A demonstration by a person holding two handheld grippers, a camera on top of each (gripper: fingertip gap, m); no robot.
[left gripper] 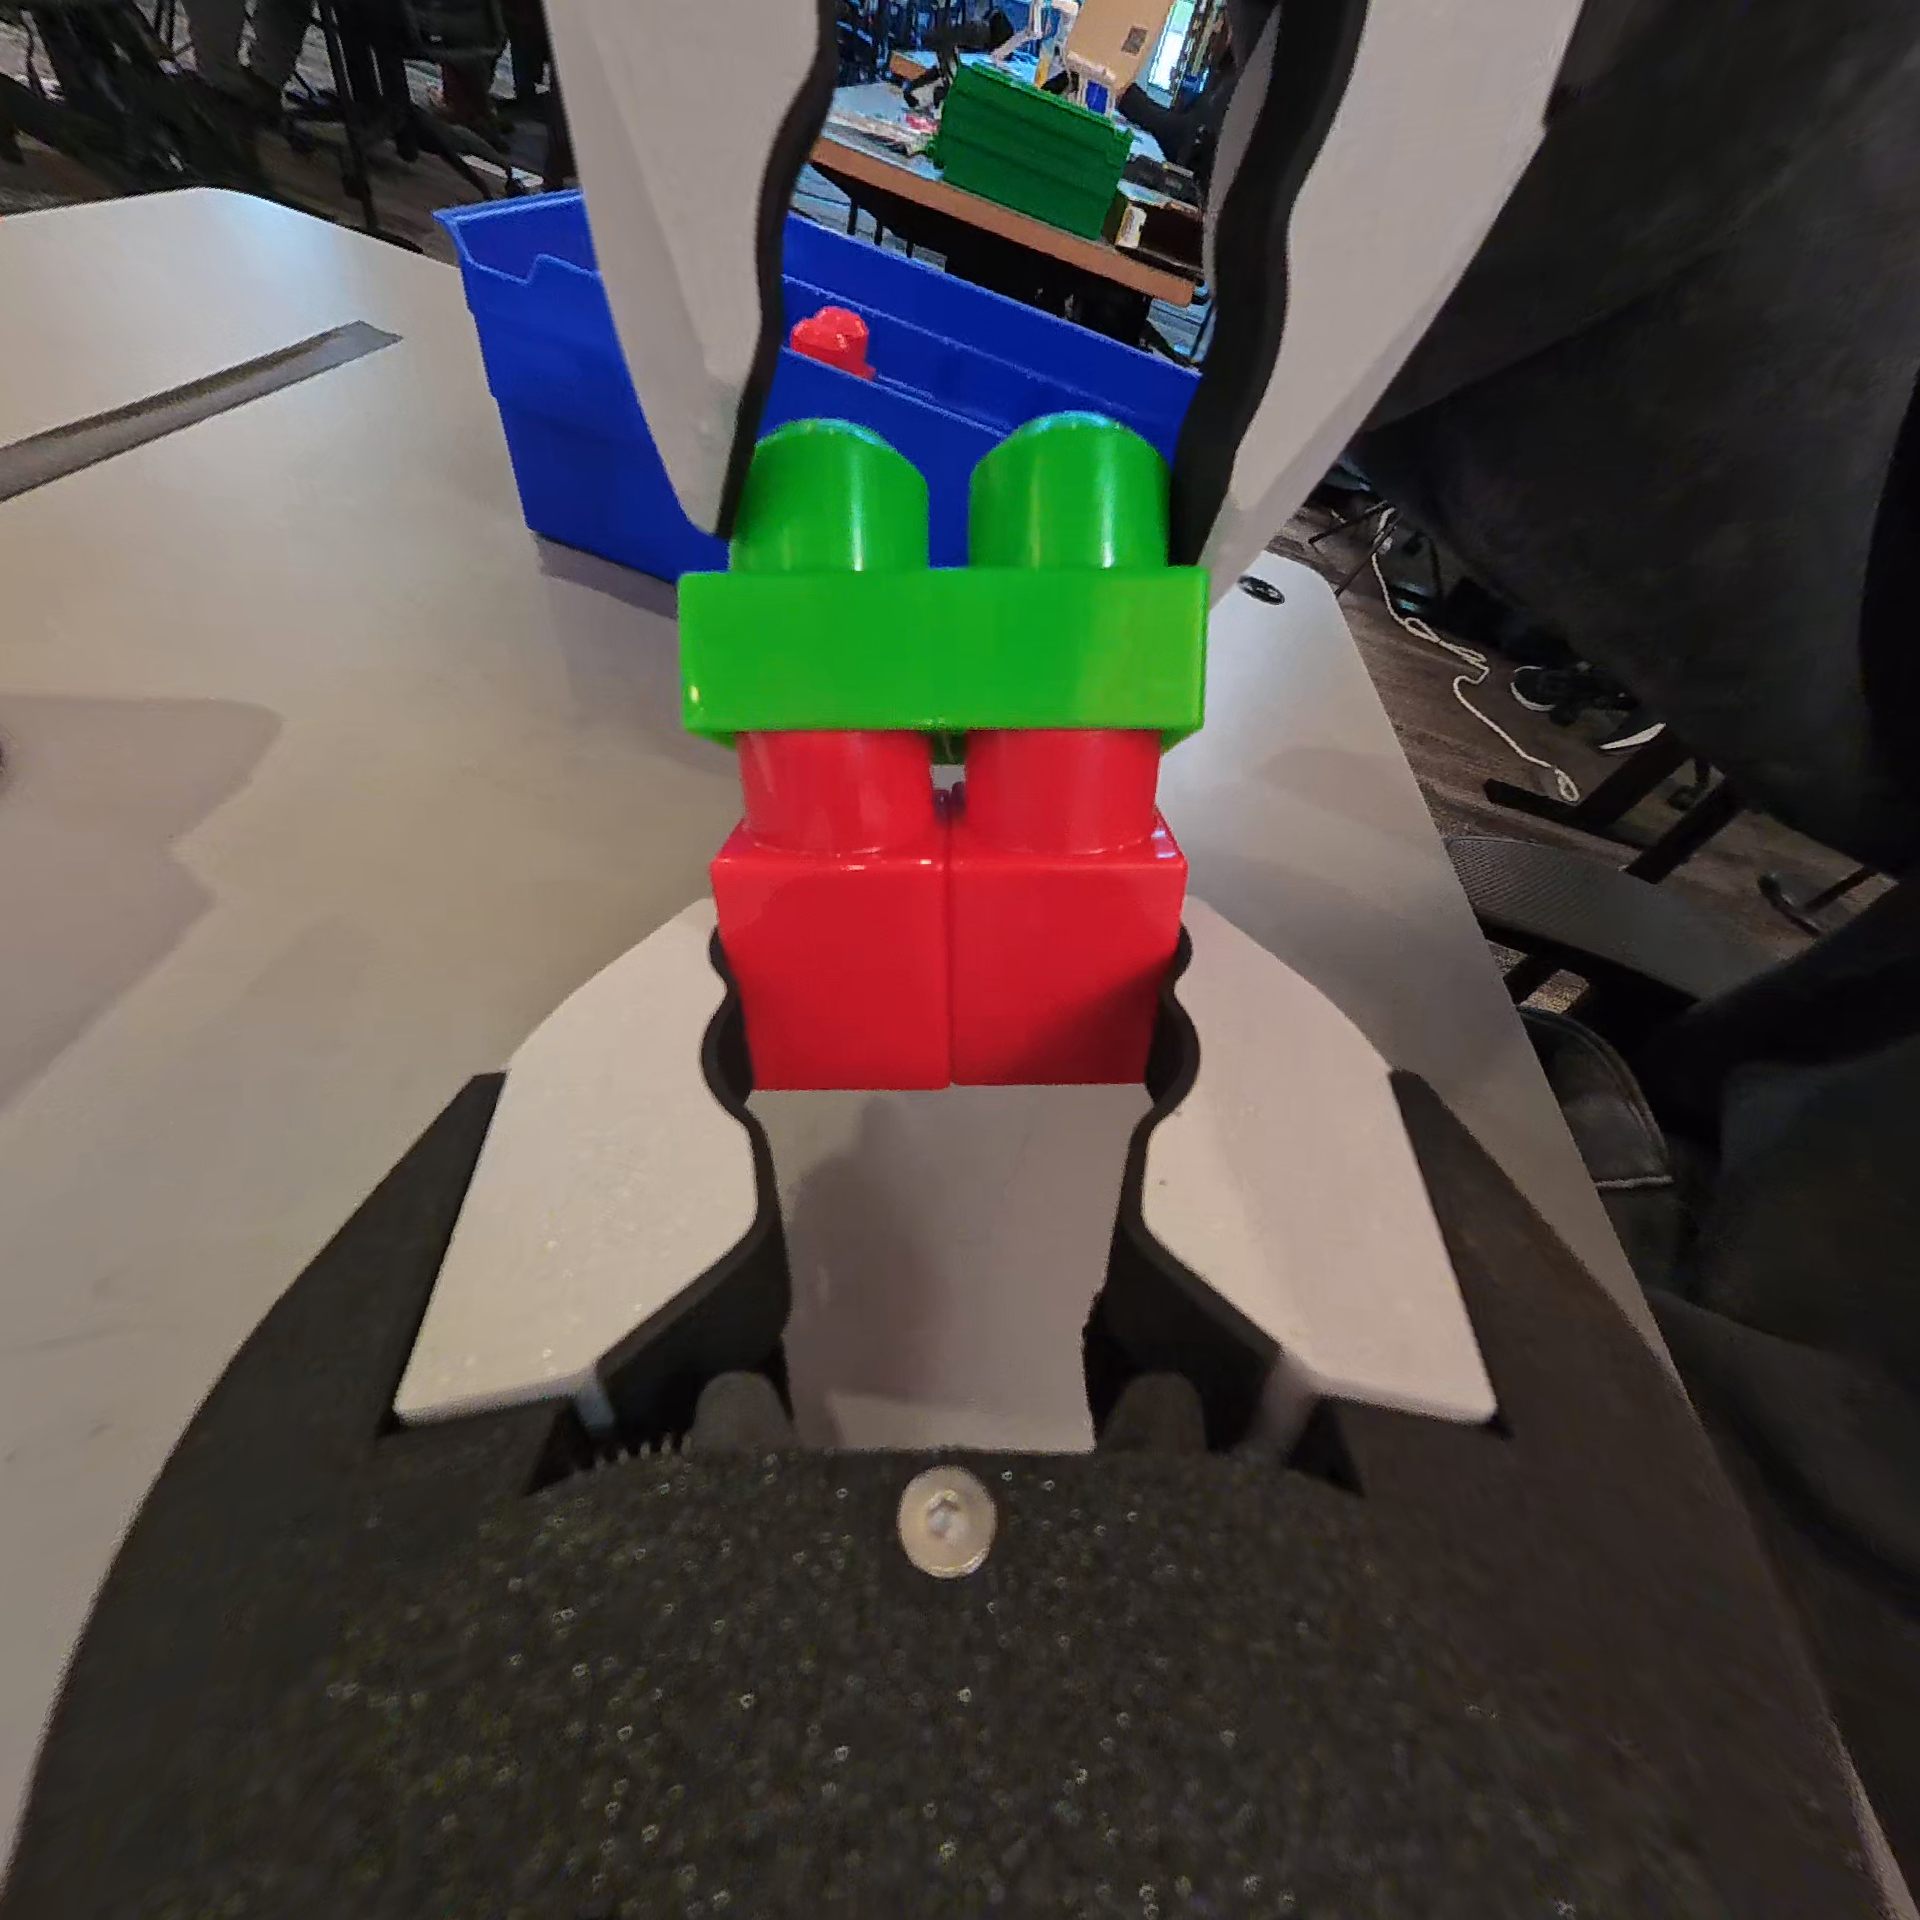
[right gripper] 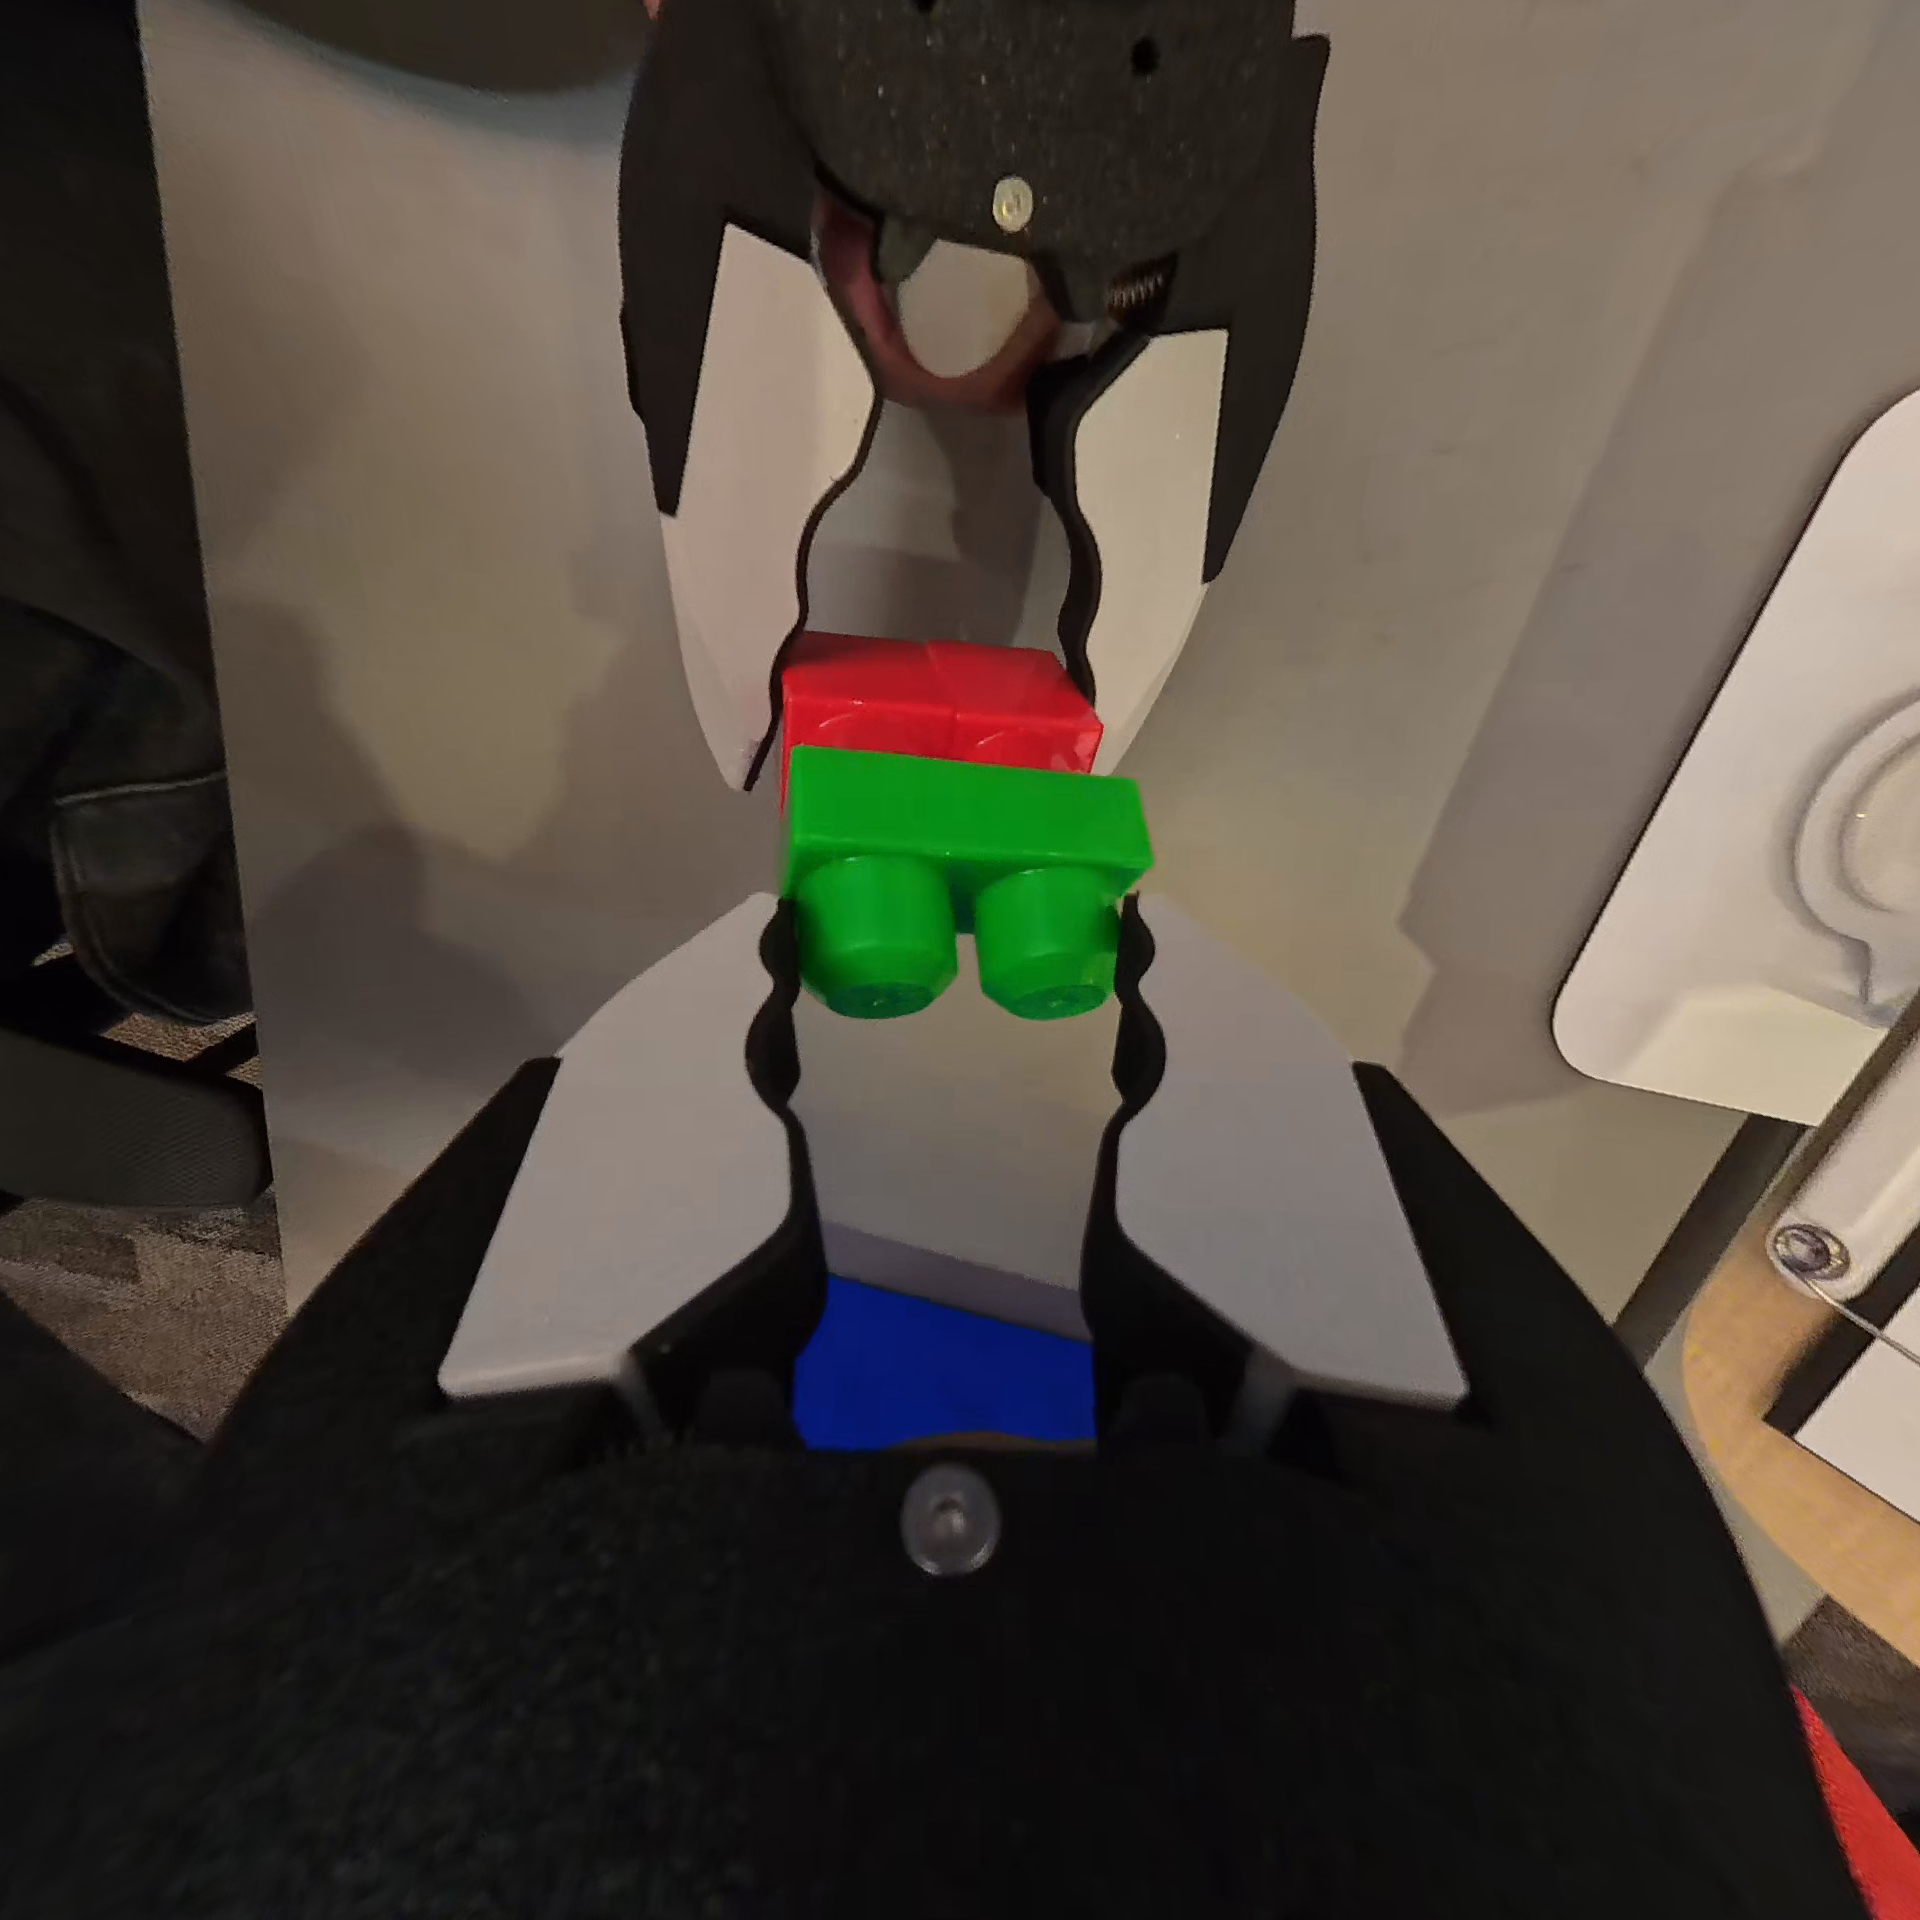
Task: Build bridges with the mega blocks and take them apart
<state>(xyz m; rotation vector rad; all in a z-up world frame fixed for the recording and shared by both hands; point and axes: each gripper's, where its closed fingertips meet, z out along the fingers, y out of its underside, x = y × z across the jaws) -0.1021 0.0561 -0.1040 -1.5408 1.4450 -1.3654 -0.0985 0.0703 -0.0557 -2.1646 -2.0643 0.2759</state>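
Between the two grippers, held above the pale grey table, sits a small stack of glossy plastic mega blocks: two red single-stud blocks side by side, touching along one seam, and a flat green two-stud block across their studs. The green block is not pressed fully down; the red studs show beneath it and it sits slightly tilted.

The left gripper is closed on the red pair, its black-edged white fingers pressing the outer sides of the two blocks. The right gripper comes from the opposite side and clamps the green block by its two round studs, one finger pad against each stud's outer side. In the right wrist view the left gripper shows farther off, nipping the red blocks behind the green block.

Just beyond the stack on the table stands a blue plastic bin with a red block poking above its rim. Well behind it, a brown-topped table carries a stack of green plastic bins. A white cord lies on the dark floor to the right
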